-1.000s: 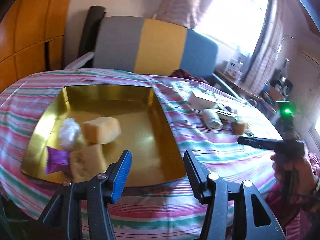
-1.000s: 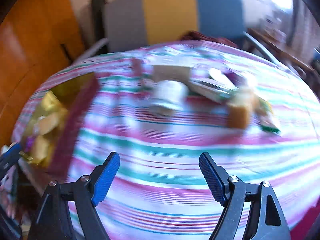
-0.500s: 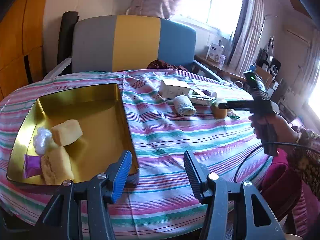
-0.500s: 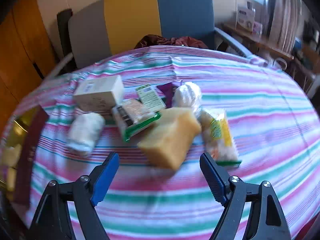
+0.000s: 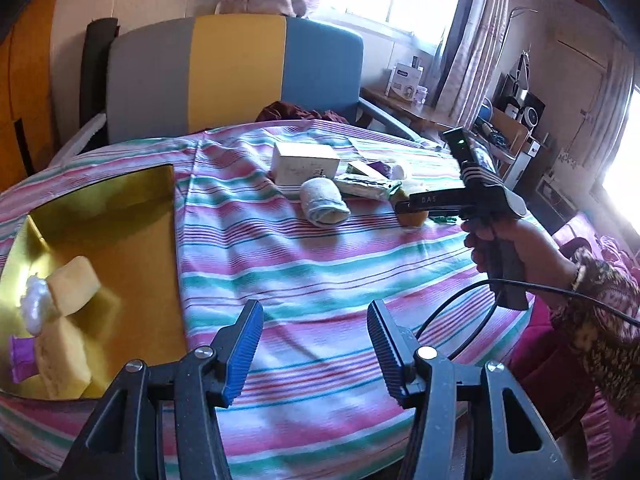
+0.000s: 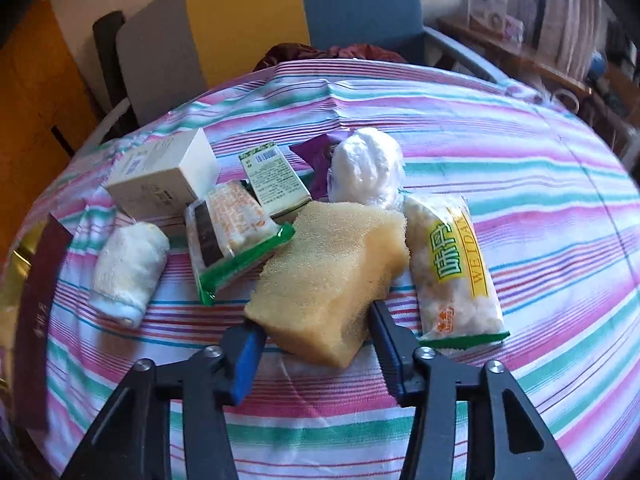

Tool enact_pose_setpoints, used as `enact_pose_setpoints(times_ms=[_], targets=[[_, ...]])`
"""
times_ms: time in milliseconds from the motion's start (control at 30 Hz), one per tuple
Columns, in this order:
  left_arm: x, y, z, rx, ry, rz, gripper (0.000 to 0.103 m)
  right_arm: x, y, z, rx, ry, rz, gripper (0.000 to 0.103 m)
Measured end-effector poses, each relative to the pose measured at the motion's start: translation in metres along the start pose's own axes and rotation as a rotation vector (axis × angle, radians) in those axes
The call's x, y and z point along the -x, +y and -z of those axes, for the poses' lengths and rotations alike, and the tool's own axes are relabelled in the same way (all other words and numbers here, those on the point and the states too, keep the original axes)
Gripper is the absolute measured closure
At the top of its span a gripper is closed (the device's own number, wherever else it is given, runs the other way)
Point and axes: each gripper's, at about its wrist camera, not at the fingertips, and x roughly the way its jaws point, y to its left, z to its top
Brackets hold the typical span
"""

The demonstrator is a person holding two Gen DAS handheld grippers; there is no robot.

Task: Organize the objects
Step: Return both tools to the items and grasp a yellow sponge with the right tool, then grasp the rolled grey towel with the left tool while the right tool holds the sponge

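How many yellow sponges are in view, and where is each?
3. Two lie in the gold tray: one beside a white wad, one nearer the camera. The third sits on the tablecloth between the closing right gripper's fingers. Others may be hidden.

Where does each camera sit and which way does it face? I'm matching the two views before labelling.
Left wrist: on the left gripper, looking down across the striped table and gold tray; shows its empty fingers and the person's right hand.
Right wrist: on the right gripper, facing the item pile; its jaws are closing on the yellow sponge.
Shared: white box, rolled towel.
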Motion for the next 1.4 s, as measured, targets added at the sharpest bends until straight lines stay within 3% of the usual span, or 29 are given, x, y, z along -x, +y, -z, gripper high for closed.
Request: enact_pose_setpoints(times_ms=[367, 700, 867, 967, 1167, 1400], targets=[[-0.05, -0.014, -0.027, 0.012, 0.063, -0.006, 0.048, 0.027, -0.035, 0.001, -0.202, 0.0, -0.056, 0.055], [-0.113, -0.033, -0.079, 0.02, 0.06, -0.034, 0.048, 0.048, -0.02, -0.008, -0.125, -0.091, -0.085, 0.056], [-0.166, -0.019, -0.103, 0.12, 0.12, -0.057, 0.048, 0.05, -0.019, -0.009, -0.118, -0.104, -0.094, 0.056], [-0.187, -0.013, -0.106, 0.135, 0.139, -0.096, 0.048, 0.051, -0.02, -0.01, -0.117, -0.11, -0.101, 0.056], [-0.206, -0.024, -0.105, 0.045, 0.125, -0.13, 0.048, 0.046, -0.017, -0.01, -0.114, -0.097, -0.112, 0.056], [-0.208, -0.026, -0.092, 0.008, 0.045, -0.125, 0.05, 0.044, -0.016, -0.01, -0.105, -0.095, -0.099, 0.056]])
